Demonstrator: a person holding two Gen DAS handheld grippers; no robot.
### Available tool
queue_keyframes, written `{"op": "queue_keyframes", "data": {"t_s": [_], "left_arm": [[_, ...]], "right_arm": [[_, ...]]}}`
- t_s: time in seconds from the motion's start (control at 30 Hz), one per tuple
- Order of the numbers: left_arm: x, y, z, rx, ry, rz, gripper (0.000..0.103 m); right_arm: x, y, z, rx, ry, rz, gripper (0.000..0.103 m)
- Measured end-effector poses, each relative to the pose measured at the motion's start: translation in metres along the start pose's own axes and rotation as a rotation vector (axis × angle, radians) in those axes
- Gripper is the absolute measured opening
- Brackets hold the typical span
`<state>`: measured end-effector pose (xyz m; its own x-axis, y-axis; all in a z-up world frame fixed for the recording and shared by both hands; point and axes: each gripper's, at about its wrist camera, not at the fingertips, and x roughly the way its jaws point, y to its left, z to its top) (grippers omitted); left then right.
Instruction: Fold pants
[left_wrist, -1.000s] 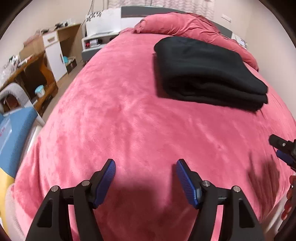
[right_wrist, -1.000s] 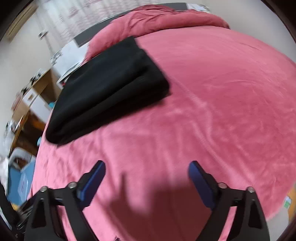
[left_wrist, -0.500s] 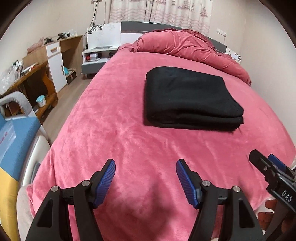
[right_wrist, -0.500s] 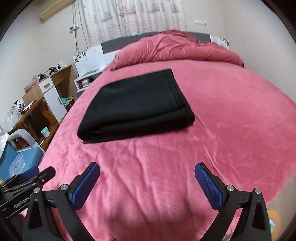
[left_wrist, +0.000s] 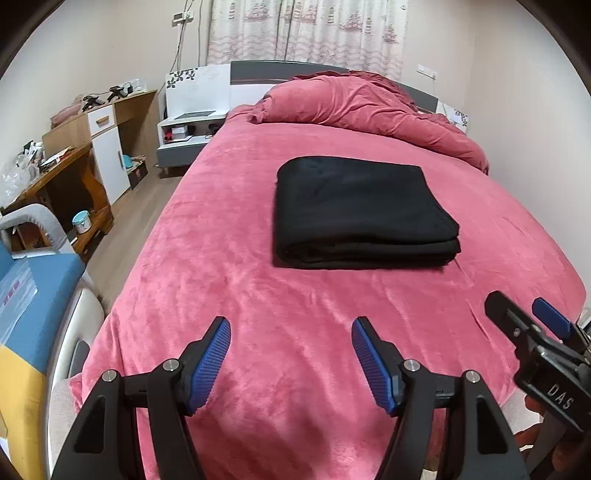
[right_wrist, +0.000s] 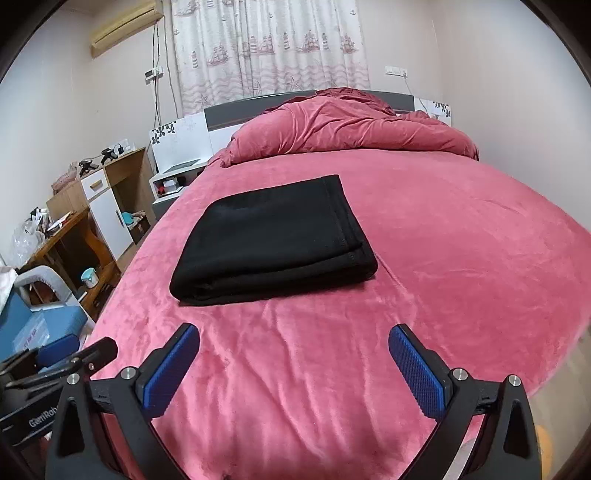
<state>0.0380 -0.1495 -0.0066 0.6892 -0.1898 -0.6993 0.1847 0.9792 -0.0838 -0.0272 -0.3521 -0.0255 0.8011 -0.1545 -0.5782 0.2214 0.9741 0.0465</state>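
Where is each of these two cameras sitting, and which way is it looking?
Left wrist view: sits on the left tool, looks down the bed toward the headboard; the right tool pokes in at right.
Right wrist view: sits on the right tool, facing the same way; the left tool shows at left.
Both share the folded black pants, both tools open and empty.

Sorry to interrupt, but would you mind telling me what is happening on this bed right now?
A person is folding pants with a handheld gripper in each hand. The black fabric pants lie folded into a neat rectangle on the pink plush bedspread. The left gripper and the right gripper are both open and empty, held above the near end of the bed, apart from the pants.
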Motion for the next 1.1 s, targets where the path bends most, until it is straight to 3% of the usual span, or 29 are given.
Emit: {"op": "queue_keyframes", "data": {"t_s": [0.67, 1.1], "left_arm": [[-0.002, -0.005, -0.002, 0.007, -0.006, -0.002, 0.069], [-0.007, -0.008, -0.003, 0.018, -0.027, 0.002, 0.069]], "right_arm": [[-0.003, 0.001, -0.004, -0.029, 0.002, -0.006, 0.103], [-0.002, -0.009, -0.004, -0.016, 0.0, -0.054, 0.103]]}}
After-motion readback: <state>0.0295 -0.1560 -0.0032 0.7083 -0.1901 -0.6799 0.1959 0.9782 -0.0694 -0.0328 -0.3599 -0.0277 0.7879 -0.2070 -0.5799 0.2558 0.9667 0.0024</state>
